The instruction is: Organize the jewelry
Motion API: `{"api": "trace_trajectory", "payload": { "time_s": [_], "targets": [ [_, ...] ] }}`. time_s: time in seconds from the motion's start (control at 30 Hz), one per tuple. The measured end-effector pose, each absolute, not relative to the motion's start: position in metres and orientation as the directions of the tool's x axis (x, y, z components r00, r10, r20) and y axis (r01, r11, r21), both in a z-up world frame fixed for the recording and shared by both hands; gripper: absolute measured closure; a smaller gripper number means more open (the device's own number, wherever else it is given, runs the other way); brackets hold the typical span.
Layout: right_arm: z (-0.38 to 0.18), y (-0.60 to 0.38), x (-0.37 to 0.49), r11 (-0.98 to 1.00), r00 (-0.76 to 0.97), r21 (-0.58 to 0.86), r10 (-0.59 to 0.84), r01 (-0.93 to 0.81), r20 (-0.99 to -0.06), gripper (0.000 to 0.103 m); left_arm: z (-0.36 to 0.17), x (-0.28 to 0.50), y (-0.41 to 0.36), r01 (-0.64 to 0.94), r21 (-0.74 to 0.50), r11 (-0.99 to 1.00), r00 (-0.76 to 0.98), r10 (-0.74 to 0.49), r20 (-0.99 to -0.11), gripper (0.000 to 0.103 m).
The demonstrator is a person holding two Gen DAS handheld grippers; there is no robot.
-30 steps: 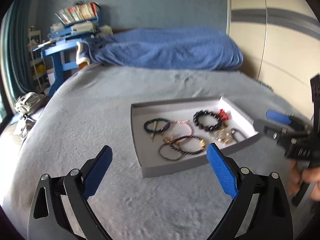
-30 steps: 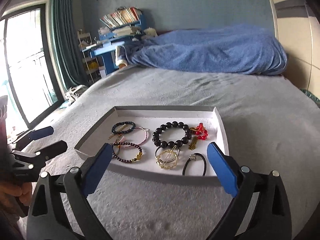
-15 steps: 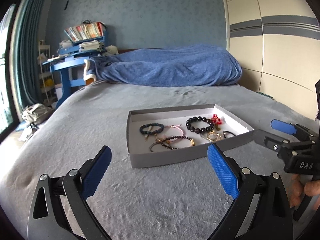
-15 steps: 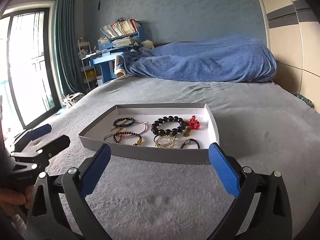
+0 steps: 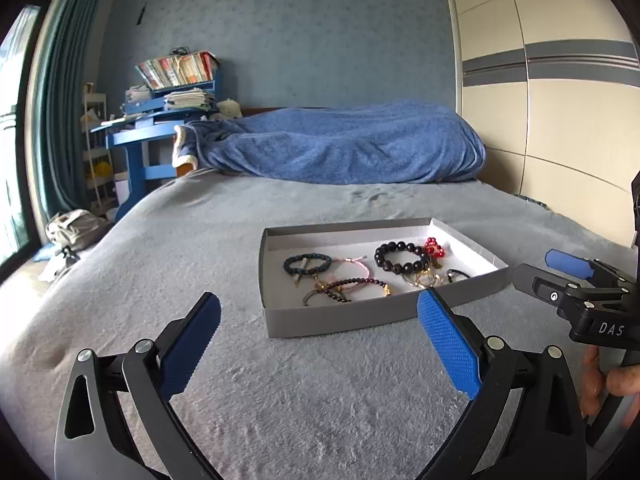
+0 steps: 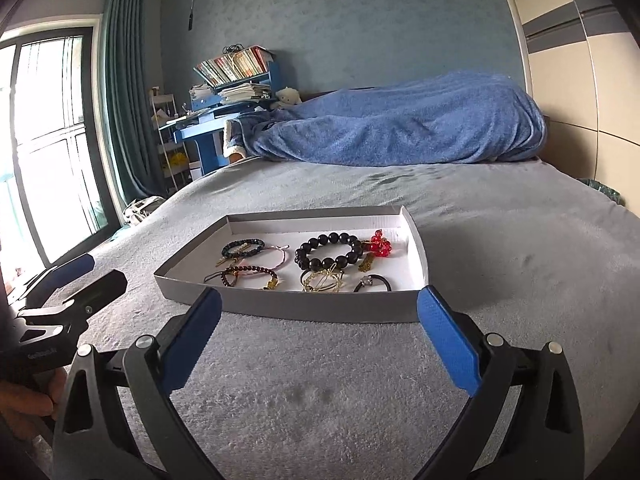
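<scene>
A shallow grey tray (image 5: pixel 340 316) (image 6: pixel 320 310) with a white floor lies on the grey bed. In it lie a black bead bracelet (image 5: pixel 400 260) (image 6: pixel 329 251), a red bead charm (image 5: pixel 434 247) (image 6: pixel 379 245), a dark teal bracelet (image 5: pixel 307 264) (image 6: pixel 243 247), a pink cord bracelet (image 6: pixel 276 258), a dark red bead bracelet (image 5: pixel 346 286) (image 6: pixel 250 274), a gold piece (image 6: pixel 324 282) and a black hair tie (image 6: pixel 374 283). My left gripper (image 5: pixel 318 310) is open and empty, short of the tray's near left corner. My right gripper (image 6: pixel 318 308) is open and empty, just before the tray's near wall.
A rumpled blue blanket (image 5: pixel 340 144) (image 6: pixel 400 120) lies across the far end of the bed. A blue desk with stacked books (image 5: pixel 160 120) stands at the far left. A wardrobe (image 5: pixel 560 100) lines the right side. A window with curtains (image 6: pixel 60 140) is at left.
Both grippers have dropped lower and tilted up, so the tray now shows at a flatter angle. Both stay open and empty. The jewelry has not moved.
</scene>
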State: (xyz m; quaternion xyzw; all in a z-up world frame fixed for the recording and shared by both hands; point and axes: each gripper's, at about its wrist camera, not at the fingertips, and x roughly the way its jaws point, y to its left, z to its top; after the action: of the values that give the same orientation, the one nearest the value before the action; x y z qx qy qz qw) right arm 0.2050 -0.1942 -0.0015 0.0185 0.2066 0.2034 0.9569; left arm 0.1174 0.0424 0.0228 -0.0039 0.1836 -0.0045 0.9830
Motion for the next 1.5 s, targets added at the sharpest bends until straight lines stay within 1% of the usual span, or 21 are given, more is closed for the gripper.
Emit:
{"api": "trace_trajectory", "payload": {
  "time_s": [0.93,1.5],
  "targets": [
    [-0.0029,-0.1933,0.2037,0.916,0.828,0.117,0.398,-0.385,-0.395,0.006,0.017,0.1209,0.0413,0.008,-0.003,1.0,0.922,-0.009,-0.387,0.005],
    [-0.0032,-0.1925,0.2034,0.915,0.828,0.117,0.399,-0.385,-0.395,0.006,0.0174,0.1223,0.0408,0.007,-0.003,1.0,0.922,-0.008,-0.387,0.005]
  ]
}}
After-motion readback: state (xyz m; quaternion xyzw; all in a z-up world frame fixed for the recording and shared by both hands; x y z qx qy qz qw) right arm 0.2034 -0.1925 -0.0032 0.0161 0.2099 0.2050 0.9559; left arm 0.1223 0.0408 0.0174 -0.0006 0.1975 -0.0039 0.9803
